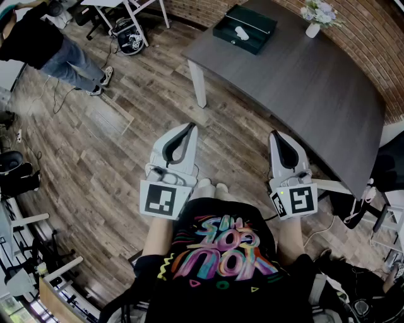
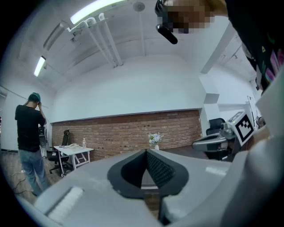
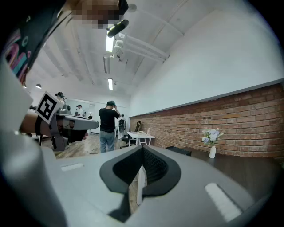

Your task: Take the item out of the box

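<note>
Task not yet begun: left gripper (image 1: 189, 128) and right gripper (image 1: 275, 135), both pressed together and empty, hover well apart from the open box (image 1: 265, 19), which they must first approach.

**Right gripper view.** The right gripper (image 3: 142, 150) is holding its jaws together at the tips, with nothing lying between them. Beyond the gripper to the right, a dark table (image 3: 248, 167) is bearing a dark box (image 3: 178, 151) and a white vase of flowers (image 3: 212, 144), and a brick wall (image 3: 235, 117) is running behind them. Beyond the gripper to the left, a person in a black shirt (image 3: 108, 126) is standing with hands raised to the head. The left gripper (image 3: 94, 124) is hovering farther left.
</note>
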Available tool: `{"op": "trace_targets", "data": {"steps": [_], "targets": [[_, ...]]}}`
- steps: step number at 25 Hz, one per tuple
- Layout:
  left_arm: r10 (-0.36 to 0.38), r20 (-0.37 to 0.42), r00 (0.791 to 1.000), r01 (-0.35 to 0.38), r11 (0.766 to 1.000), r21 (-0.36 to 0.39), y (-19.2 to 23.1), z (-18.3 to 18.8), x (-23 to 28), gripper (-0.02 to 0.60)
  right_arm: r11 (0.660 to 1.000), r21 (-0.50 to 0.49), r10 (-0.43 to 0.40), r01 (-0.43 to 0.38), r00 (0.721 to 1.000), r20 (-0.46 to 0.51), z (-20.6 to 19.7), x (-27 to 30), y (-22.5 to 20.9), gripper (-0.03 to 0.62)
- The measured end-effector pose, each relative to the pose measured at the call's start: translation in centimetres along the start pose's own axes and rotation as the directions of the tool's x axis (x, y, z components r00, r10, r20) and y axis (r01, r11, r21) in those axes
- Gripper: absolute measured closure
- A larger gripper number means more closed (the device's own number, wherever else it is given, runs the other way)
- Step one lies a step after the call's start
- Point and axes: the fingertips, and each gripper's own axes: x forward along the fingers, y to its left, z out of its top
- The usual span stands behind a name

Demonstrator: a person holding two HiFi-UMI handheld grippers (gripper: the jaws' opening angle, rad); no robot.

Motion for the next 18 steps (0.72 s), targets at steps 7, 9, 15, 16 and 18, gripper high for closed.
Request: {"op": "trace_targets", "data": {"steps": [7,9,15,16,18], "targets": [[0.019,0.016,1.000,-0.019,1.000,0.018,-0.8,0.5,0.5,0.580,1.000,-0.022,0.006,-0.006,1.000,0.022,0.1,-0.6,-1.0,0.594],[0.027,0.022,0.999,-0.028,0.999,0.018,-1.2,0.5,0.5,0.580,1.000,-0.029,0.005,-0.005,1.000,0.025,0.0,-1.1,-1.4,0.594],[0.054,0.017,0.998,-0.054,0.998,0.021,-2.4,0.2,0.8,0.581,1.000,-0.015,0.018,-0.017,1.000,0.026,-0.6,-2.3,-2.8,0.594],[0.056,0.012,0.998,-0.056,0.998,0.021,-2.4,0.2,1.0,0.580,1.000,-0.010,0.019,-0.018,1.000,0.024,-0.8,-2.3,-3.0,0.594],[0.063,0.011,0.998,-0.063,0.998,0.018,-2.2,0.1,1.4,0.580,1.000,-0.001,0.023,-0.023,1.000,0.018,-1.2,-1.9,-3.3,0.594]]}}
